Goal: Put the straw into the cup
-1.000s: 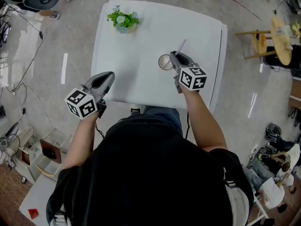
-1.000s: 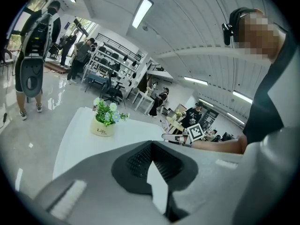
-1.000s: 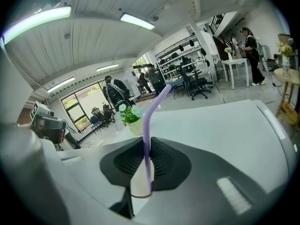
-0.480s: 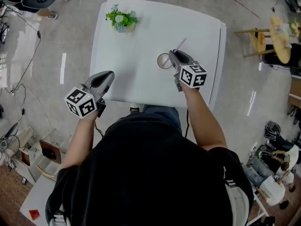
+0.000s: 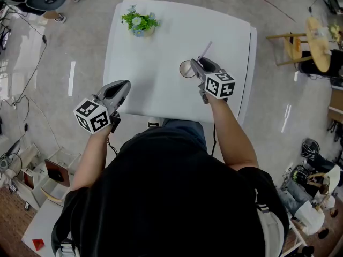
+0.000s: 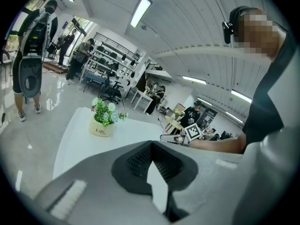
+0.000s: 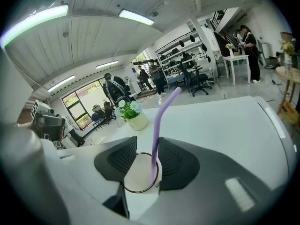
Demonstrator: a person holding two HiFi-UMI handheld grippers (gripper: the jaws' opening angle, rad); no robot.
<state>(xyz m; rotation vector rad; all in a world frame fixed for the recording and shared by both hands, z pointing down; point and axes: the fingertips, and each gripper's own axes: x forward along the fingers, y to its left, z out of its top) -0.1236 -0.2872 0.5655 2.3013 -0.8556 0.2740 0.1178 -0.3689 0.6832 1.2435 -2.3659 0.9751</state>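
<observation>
A lilac straw [image 7: 161, 116] stands tilted in a small round cup [image 7: 136, 175] on the white table [image 5: 161, 47]. Its lower end is inside the cup's rim. My right gripper [image 7: 147, 142] is open right over the cup. The straw runs up through the gap and leans on the right-hand pad, with clear room on its other side. In the head view the cup [image 5: 187, 69] sits just left of the right gripper [image 5: 197, 63], and the straw [image 5: 207, 49] sticks out beyond it. My left gripper [image 5: 124, 84] hovers at the table's near-left edge; its jaws [image 6: 151, 146] are shut and hold nothing.
A small pot of green and white flowers [image 5: 139, 23] stands at the table's far-left corner. Wooden furniture [image 5: 316, 42] stands on the floor to the right. Cables and boxes [image 5: 48, 175] lie to the left. People stand farther back in the room.
</observation>
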